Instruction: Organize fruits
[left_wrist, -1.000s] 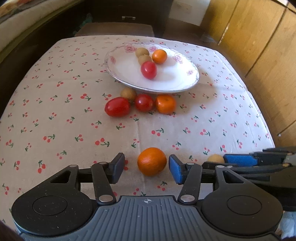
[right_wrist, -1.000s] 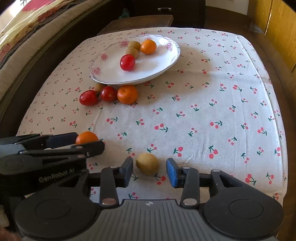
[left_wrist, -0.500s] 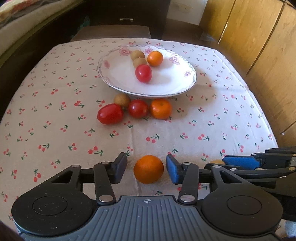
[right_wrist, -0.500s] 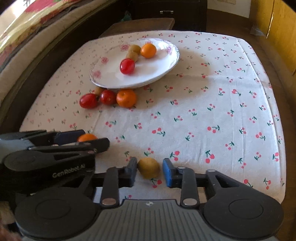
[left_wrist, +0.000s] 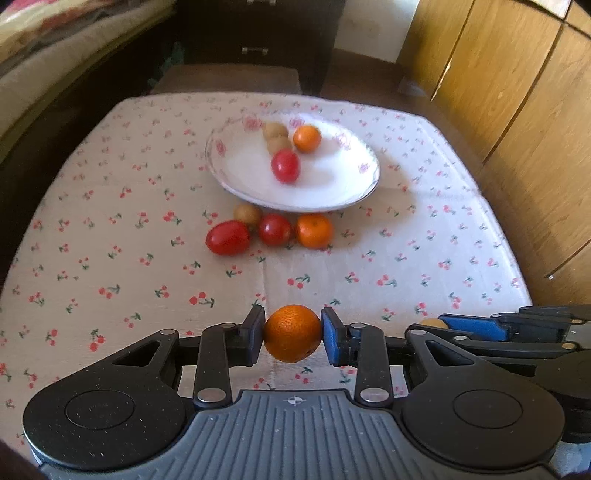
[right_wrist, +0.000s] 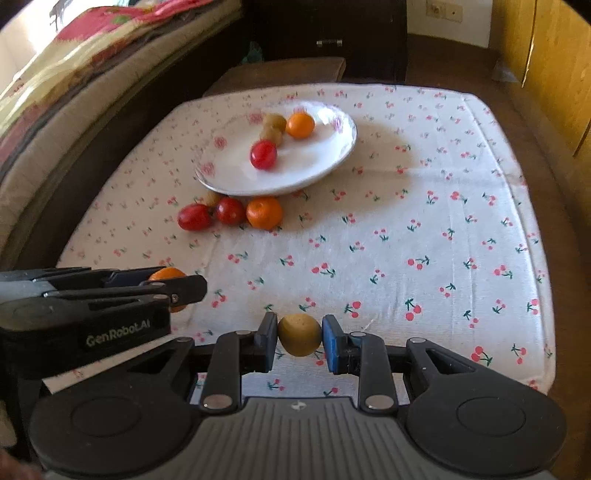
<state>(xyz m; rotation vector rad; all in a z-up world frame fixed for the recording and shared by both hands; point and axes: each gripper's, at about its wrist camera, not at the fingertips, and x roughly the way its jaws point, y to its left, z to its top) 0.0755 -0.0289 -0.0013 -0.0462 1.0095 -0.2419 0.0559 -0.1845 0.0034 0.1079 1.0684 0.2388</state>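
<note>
- Now my left gripper (left_wrist: 292, 335) has just closed its jaws on an orange (left_wrist: 291, 333), pads pressing both sides, above the cherry-print tablecloth (left_wrist: 110, 258).
- My right gripper (right_wrist: 299, 336) pinches a small yellow-brown fruit (right_wrist: 299, 334) likewise.
- Farther off, the white plate (left_wrist: 332, 192) holds four fruits; four more lie just beside its near rim.

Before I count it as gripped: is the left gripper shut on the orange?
Shut on it. Both fingers of the left gripper press the orange sides.
</note>
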